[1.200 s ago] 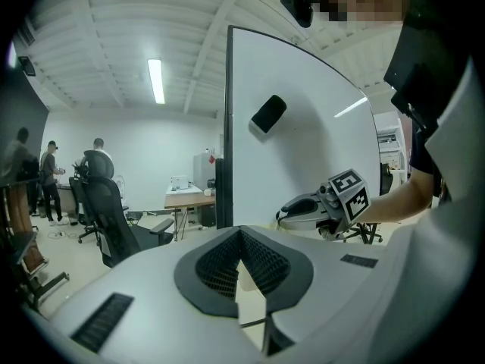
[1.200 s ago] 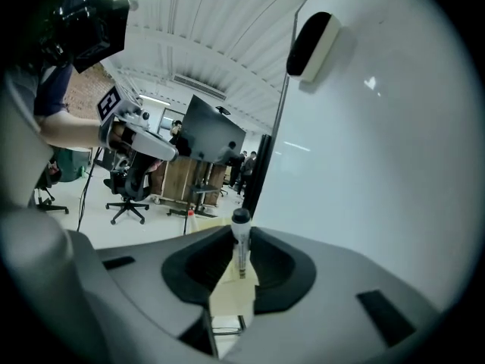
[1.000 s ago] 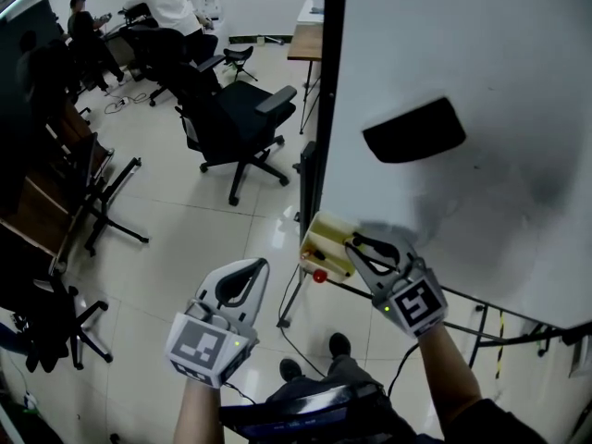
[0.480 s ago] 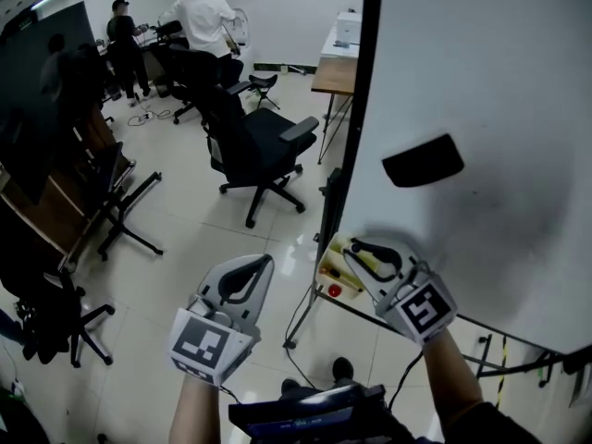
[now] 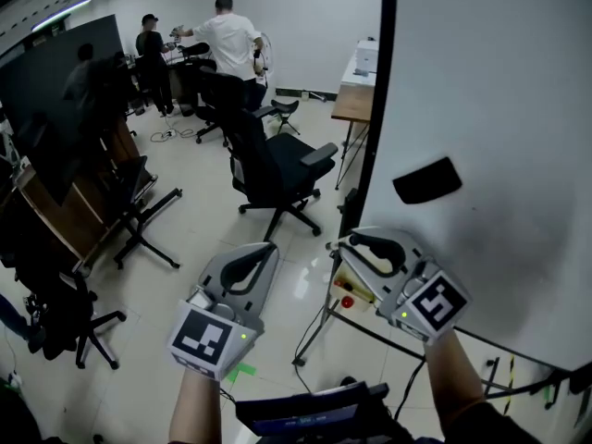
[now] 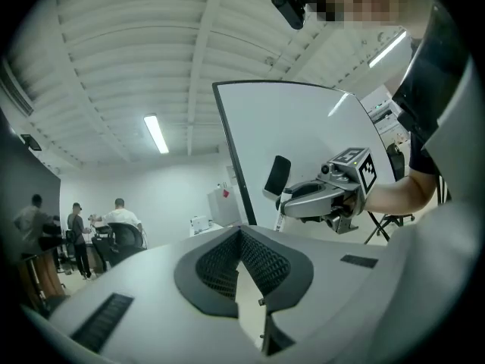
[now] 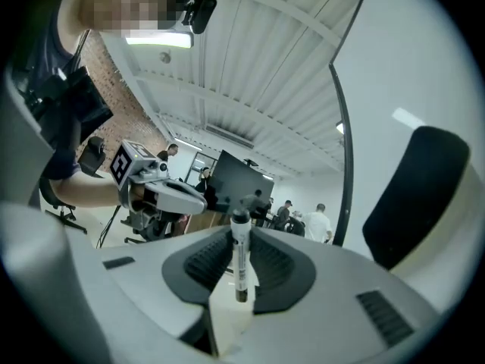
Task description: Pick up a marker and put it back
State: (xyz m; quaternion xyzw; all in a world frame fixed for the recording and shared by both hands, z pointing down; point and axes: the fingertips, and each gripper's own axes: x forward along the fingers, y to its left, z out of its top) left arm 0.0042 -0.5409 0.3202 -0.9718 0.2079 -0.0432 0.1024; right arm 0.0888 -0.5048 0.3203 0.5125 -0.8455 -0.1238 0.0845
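Observation:
A marker (image 7: 240,260) with a black cap stands upright between the pads of my right gripper (image 7: 241,233), which is shut on it. In the head view the right gripper (image 5: 344,243) is just in front of the whiteboard (image 5: 499,109), above the marker tray (image 5: 363,292), where a red-capped marker (image 5: 347,302) lies. A black eraser (image 5: 427,181) sticks to the board above it. My left gripper (image 5: 265,248) hovers to the left of the board, away from the tray. Its jaws (image 6: 241,232) meet at the tips with nothing between them.
Black office chairs (image 5: 277,169) stand on the tiled floor to the left of the board's stand. A wooden desk (image 5: 356,100) is behind the board's edge. Two people (image 5: 231,40) work at the far wall. A dark screen (image 5: 65,81) lines the left side.
Both grippers have risen, and the right one has come up off the marker tray along the board. The head view has tilted up and shows more of the room.

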